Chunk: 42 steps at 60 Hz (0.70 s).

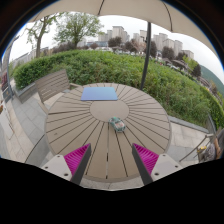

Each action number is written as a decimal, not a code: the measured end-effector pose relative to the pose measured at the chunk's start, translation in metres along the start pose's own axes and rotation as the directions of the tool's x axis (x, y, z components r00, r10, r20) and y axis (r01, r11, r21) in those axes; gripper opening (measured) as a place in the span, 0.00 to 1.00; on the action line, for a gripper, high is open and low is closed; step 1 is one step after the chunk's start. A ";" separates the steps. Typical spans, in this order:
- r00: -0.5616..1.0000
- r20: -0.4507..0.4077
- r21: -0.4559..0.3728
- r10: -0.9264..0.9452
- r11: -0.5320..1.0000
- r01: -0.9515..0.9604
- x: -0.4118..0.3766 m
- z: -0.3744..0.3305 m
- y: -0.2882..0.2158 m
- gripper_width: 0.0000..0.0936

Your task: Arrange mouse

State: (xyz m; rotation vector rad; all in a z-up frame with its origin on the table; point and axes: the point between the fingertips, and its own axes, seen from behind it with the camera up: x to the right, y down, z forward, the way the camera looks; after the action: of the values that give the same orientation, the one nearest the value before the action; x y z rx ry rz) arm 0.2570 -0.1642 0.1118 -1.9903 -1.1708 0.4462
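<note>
A small grey-green mouse (118, 124) lies on the round wooden slatted table (70, 125), ahead of my fingers and a little right of the middle. A blue rectangular mouse pad (99, 93) lies flat at the table's far side. My gripper (111, 158) is open, with nothing between its pink pads (76, 158). It hovers above the table's near edge, well short of the mouse.
A parasol pole (147, 55) rises beyond the table at the far right. A wooden chair (52, 85) stands at the far left. A green hedge (180, 85) surrounds the terrace, with buildings beyond. Paved floor lies on both sides.
</note>
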 end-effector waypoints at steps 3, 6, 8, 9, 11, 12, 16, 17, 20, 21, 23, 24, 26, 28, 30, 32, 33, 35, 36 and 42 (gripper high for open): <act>1.000 -0.023 0.002 0.016 1.000 -0.016 0.012 0.010 0.003 0.91; 0.999 -0.035 0.004 0.027 1.000 -0.027 0.022 0.017 0.005 0.91; 0.999 -0.039 0.007 0.029 1.000 -0.029 0.027 0.023 0.007 0.91; 0.999 -0.041 0.010 0.030 1.000 -0.030 0.029 0.026 0.007 0.91; 0.999 -0.044 0.016 0.030 0.999 -0.030 0.031 0.034 0.007 0.91; 0.999 -0.045 0.020 0.029 0.999 -0.029 0.032 0.038 0.007 0.91; 0.998 -0.048 0.019 0.036 0.999 -0.035 0.035 0.056 0.010 0.91; 0.998 -0.044 0.019 0.041 0.999 -0.040 0.035 0.060 0.010 0.91; 0.998 -0.025 0.031 0.050 0.998 -0.049 0.032 0.076 0.006 0.91; 0.999 -0.022 0.038 0.050 0.998 -0.049 0.031 0.081 0.005 0.91; 0.999 -0.018 0.052 0.045 0.998 -0.044 0.030 0.092 0.002 0.91; 0.999 -0.019 0.057 0.041 0.998 -0.040 0.031 0.098 0.001 0.91; 0.999 -0.023 0.062 0.032 0.998 -0.031 0.033 0.110 0.000 0.91; 0.999 -0.033 0.063 0.023 0.998 -0.021 0.035 0.122 0.000 0.91; 0.999 -0.040 0.064 0.018 0.998 -0.016 0.038 0.134 -0.001 0.91; 0.999 -0.039 0.066 0.017 0.998 -0.015 0.040 0.144 -0.001 0.91; 0.999 -0.039 0.065 0.019 0.998 -0.017 0.040 0.150 -0.001 0.91; 0.999 -0.037 0.063 0.026 0.998 -0.023 0.040 0.161 -0.002 0.91; 0.999 -0.035 0.063 0.030 0.998 -0.028 0.040 0.166 -0.002 0.91; 0.999 -0.015 0.068 0.035 0.997 -0.034 0.040 0.195 -0.008 0.91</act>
State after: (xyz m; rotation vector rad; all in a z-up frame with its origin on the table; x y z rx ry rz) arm 0.1509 -0.0419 -0.0038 -1.9546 -1.0986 0.4797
